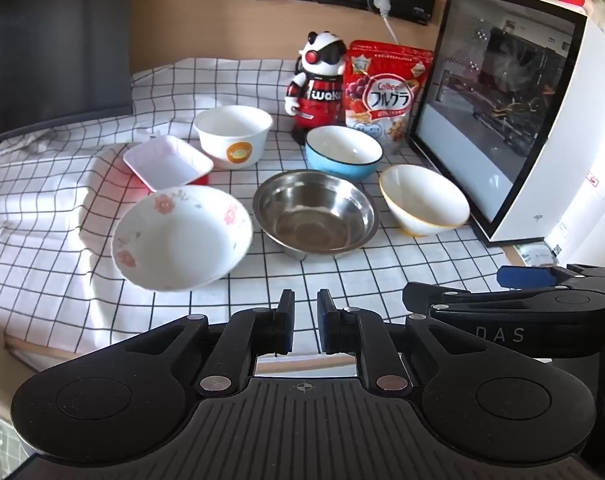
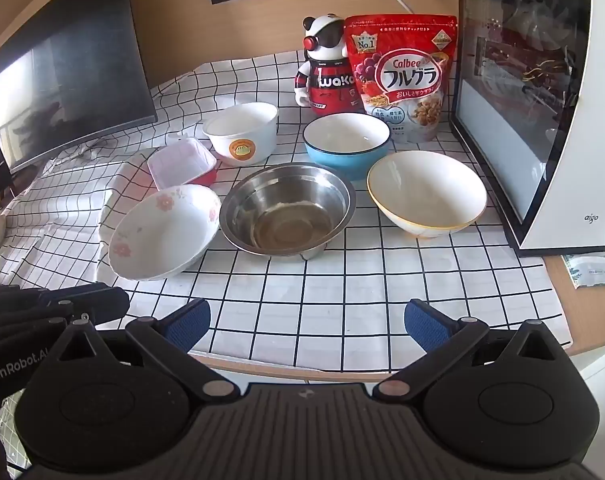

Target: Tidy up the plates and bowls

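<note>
Bowls sit scattered, unstacked, on the checked tabletop; your right hand-held gripper is spread wide, empty; your left hand-held gripper is nearly pressed together, empty; pinch the yellow-rimmed bowl by its near rim, lifting level.

On the worktop six vessels stand in two rows. Front row, left to right: floral bowl, steel bowl beside it, wide bowl further right. Back row, left to right: square dish, tall bowl, rimmed bowl. Behind the rimmed bowl stand a panda figure and, right of it, a cereal bag. A cabinet stands at the right edge, a monitor at rear left.
</note>
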Available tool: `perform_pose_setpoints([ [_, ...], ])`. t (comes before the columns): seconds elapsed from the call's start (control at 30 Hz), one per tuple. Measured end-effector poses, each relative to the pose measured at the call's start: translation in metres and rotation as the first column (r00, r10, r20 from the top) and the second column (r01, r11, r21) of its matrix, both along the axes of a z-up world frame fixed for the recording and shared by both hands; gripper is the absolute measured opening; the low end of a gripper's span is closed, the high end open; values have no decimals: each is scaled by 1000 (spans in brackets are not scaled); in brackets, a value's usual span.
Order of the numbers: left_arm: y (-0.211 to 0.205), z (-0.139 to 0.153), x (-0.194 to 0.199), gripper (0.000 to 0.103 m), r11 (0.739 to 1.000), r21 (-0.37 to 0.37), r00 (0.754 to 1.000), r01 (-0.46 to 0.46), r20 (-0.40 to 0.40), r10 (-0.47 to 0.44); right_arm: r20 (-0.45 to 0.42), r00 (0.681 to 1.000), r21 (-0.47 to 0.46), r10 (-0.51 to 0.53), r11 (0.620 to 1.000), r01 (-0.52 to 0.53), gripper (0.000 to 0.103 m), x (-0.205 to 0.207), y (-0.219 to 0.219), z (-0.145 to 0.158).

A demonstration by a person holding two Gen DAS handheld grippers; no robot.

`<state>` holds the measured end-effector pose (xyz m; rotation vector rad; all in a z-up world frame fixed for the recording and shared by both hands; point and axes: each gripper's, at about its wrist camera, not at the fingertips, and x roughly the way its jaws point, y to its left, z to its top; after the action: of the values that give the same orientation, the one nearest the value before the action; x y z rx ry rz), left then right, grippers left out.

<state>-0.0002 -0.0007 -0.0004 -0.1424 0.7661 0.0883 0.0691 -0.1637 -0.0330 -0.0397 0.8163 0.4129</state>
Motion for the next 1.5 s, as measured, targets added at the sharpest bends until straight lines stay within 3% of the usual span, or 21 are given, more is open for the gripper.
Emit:
perform_pose_setpoints([
  [1.5,5,-11,-7,15,1000,-20,1000,-12,-21,12,-9,1000,-5,10,1000,-10,103,-3,7,-1],
])
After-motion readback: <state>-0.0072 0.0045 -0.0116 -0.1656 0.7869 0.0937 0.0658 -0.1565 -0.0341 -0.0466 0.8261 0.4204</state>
